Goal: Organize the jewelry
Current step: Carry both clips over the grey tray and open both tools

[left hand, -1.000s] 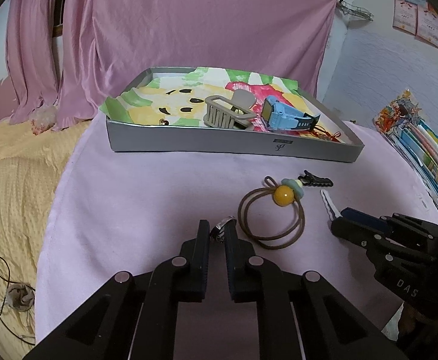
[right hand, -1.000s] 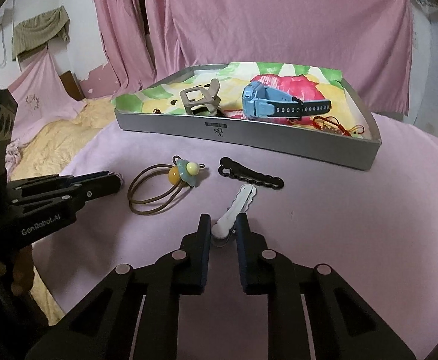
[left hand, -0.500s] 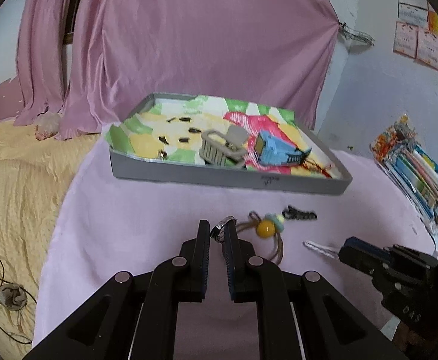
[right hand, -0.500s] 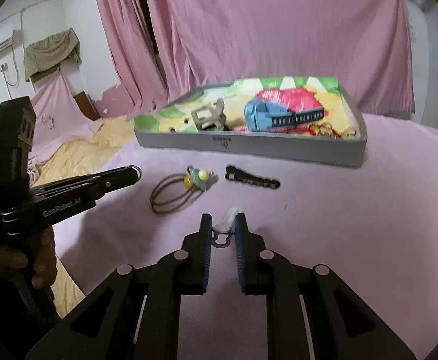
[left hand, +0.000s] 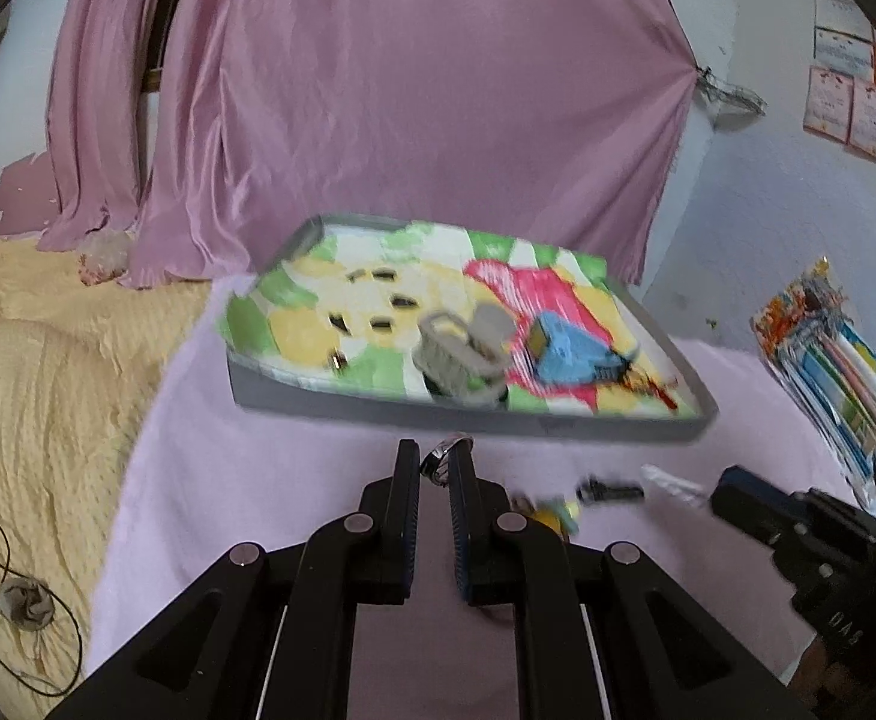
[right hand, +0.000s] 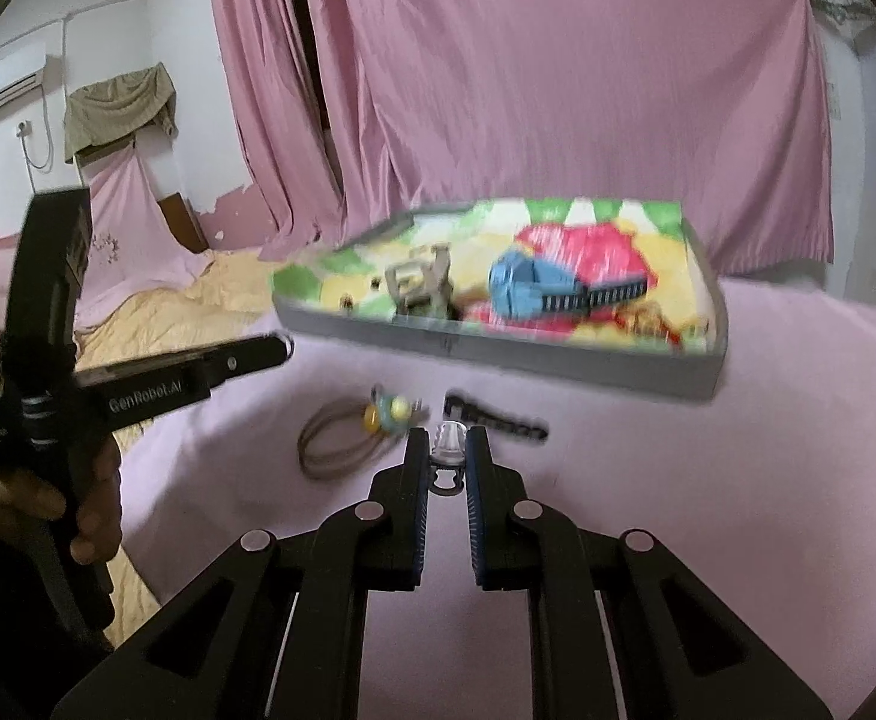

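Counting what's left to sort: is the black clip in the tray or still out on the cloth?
Out. The black clip lies on the pink cloth, in front of the tray.

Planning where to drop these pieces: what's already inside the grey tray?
Inside the grey tray, on a colourful printed liner: a beige claw clip, a blue watch and a red cord piece. Whatever lies beneath them is hidden; motion blur obscures smaller items.

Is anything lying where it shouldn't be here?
Yes: a brown hair tie with a yellow bead and a black toothed hair clip lie loose on the pink cloth, outside the grey tray.
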`<action>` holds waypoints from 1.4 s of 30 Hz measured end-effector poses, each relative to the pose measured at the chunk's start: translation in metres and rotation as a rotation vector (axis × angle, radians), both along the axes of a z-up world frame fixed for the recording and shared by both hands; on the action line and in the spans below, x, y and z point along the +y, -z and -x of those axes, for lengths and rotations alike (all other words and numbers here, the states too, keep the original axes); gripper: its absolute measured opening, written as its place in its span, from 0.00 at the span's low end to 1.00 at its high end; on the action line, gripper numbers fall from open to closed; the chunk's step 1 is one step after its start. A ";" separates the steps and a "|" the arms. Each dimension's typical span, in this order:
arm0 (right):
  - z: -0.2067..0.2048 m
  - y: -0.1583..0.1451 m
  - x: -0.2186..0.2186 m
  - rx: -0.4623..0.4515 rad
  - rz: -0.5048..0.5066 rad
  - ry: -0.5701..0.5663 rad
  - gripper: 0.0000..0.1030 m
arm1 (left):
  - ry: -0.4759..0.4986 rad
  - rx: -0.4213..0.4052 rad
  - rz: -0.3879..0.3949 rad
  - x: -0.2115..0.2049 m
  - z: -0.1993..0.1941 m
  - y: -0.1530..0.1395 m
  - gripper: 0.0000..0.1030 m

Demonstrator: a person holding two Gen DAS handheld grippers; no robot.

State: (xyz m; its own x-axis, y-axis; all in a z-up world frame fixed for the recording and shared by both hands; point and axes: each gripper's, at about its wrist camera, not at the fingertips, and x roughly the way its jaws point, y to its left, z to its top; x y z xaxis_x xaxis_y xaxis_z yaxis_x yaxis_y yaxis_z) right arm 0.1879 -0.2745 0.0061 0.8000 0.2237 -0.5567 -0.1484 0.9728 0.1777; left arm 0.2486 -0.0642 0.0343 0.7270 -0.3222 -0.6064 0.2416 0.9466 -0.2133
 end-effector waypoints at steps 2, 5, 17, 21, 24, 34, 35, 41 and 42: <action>-0.006 -0.011 -0.003 -0.035 0.014 0.001 0.10 | -0.024 -0.011 0.007 0.003 -0.011 -0.008 0.09; -0.022 -0.028 -0.007 -0.090 0.047 0.006 0.10 | -0.046 -0.025 0.011 0.005 -0.027 -0.014 0.09; -0.112 -0.030 0.009 -0.026 0.042 -0.075 0.10 | -0.064 0.058 -0.025 0.004 -0.099 0.000 0.09; -0.123 -0.013 0.019 0.040 0.057 -0.092 0.10 | -0.044 0.103 -0.031 0.000 -0.108 0.012 0.09; -0.129 -0.005 0.018 0.076 0.071 -0.087 0.10 | -0.022 0.136 -0.037 -0.005 -0.113 0.019 0.09; -0.147 0.012 0.015 0.162 0.062 -0.092 0.10 | 0.008 0.168 -0.058 -0.012 -0.116 0.028 0.09; -0.148 0.013 0.015 0.173 0.055 -0.093 0.11 | 0.009 0.168 -0.053 -0.011 -0.116 0.027 0.09; -0.149 0.015 0.013 0.189 0.045 -0.092 0.13 | 0.012 0.172 -0.069 -0.014 -0.114 0.027 0.10; -0.149 0.014 0.012 0.189 0.042 -0.088 0.14 | 0.010 0.170 -0.075 -0.015 -0.113 0.027 0.10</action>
State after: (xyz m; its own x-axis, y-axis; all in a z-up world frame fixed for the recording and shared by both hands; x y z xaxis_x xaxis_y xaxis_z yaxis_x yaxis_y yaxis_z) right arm 0.3366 -0.2621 -0.0084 0.6585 0.2619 -0.7055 -0.2012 0.9646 0.1703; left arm 0.3620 -0.0790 0.0078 0.6086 -0.2780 -0.7432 0.2173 0.9592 -0.1808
